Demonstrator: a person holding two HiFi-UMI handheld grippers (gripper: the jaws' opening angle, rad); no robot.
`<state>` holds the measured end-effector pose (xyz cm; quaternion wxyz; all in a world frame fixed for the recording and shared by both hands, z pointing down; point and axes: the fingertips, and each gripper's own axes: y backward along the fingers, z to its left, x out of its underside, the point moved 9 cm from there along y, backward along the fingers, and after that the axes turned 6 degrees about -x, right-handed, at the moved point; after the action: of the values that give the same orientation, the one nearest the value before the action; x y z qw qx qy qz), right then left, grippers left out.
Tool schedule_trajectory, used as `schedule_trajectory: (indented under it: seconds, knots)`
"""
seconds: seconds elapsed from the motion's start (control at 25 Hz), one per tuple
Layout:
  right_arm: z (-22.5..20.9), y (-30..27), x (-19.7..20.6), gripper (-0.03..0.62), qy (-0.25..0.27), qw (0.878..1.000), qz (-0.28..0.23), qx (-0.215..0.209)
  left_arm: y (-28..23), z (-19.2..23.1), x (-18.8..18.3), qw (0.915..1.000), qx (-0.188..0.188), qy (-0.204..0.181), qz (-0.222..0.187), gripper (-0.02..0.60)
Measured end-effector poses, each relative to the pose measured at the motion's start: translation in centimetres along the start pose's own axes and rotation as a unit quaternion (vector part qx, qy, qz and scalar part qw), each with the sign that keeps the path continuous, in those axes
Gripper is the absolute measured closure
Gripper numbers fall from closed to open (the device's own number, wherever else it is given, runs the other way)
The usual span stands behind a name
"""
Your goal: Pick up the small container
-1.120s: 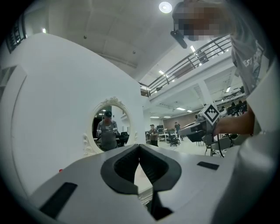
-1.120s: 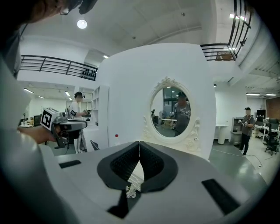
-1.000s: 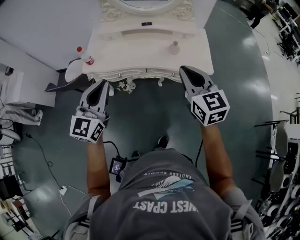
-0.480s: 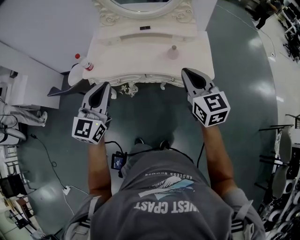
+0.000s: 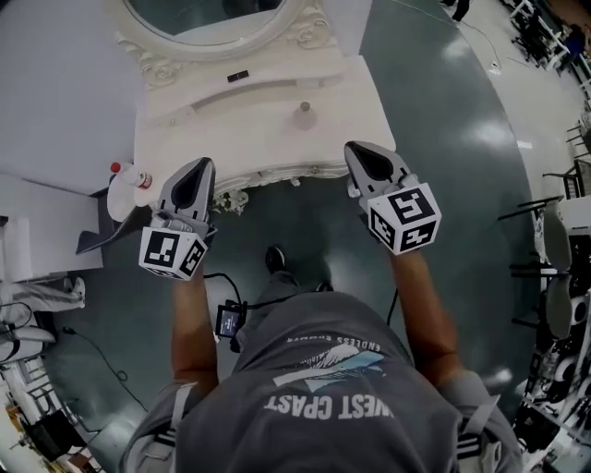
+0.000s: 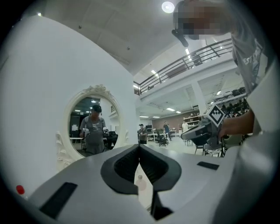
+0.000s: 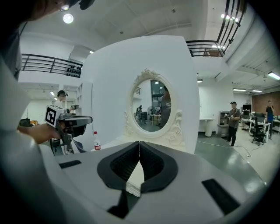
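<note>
The small container (image 5: pixel 303 118), a pale little pot with a knob lid, stands on the top of the white dresser (image 5: pixel 231 129), right of the middle. In the left gripper view it shows small and low (image 6: pixel 140 182) beyond the jaws. My left gripper (image 5: pixel 199 168) hovers at the dresser's front edge on the left, jaws shut and empty (image 6: pixel 139 147). My right gripper (image 5: pixel 356 151) is at the front edge on the right, a short way in front of the container, also shut with nothing in it (image 7: pixel 139 144).
An oval mirror (image 5: pixel 212 18) in an ornate frame rises at the back of the dresser. A bottle with a red cap (image 5: pixel 132 176) stands on a low white stand left of the dresser. Cables and a small device (image 5: pixel 229 323) lie on the green floor by the person's feet.
The person has stepped toward the dresser; it now lies lower and further left in the head view. Both gripper tips have reached its front edge. Jaws stay shut.
</note>
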<state>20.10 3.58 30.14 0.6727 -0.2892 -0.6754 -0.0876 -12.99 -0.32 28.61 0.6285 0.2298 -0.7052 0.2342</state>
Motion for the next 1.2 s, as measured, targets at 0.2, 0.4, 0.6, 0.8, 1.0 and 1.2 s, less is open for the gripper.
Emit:
schedule_trajectory:
  seconds: [0.2,0.4,0.6,0.8,1.0,1.2]
  knots:
    - [-0.7,-2.1,-0.9,0.568,-0.008,0.999,0.004,0.05,-5.0,3.1,0.3,0.9983,0.057,0.009,-0.011,0.565]
    - [-1.3,-4.6,-1.6,0.568,-0.018,0.996,0.008,0.084,-8.8,6.0,0.5,0.9952,0.097,0.01,-0.008,0.565]
    - [-2.0,-6.7,-2.0,0.568,-0.023,0.994,0.008,0.111,-11.2,8.2,0.8,0.9919,0.126,0.011,-0.011,0.565]
    - [-2.7,-8.7,-2.6,0.568,-0.015,0.992,0.011,0.126,-12.7,10.3,1.2,0.9894,0.143,0.016,-0.016,0.565]
    - [-3.9,-10.5,-2.7,0.568,-0.01,0.991,0.018,0.129,-14.0,11.4,1.7,0.9885,0.149,0.024,-0.016,0.565]
    - [-5.8,-12.7,-2.1,0.568,-0.008,0.993,0.026,0.112,-15.0,12.1,2.5,0.9899,0.138,0.03,-0.004,0.565]
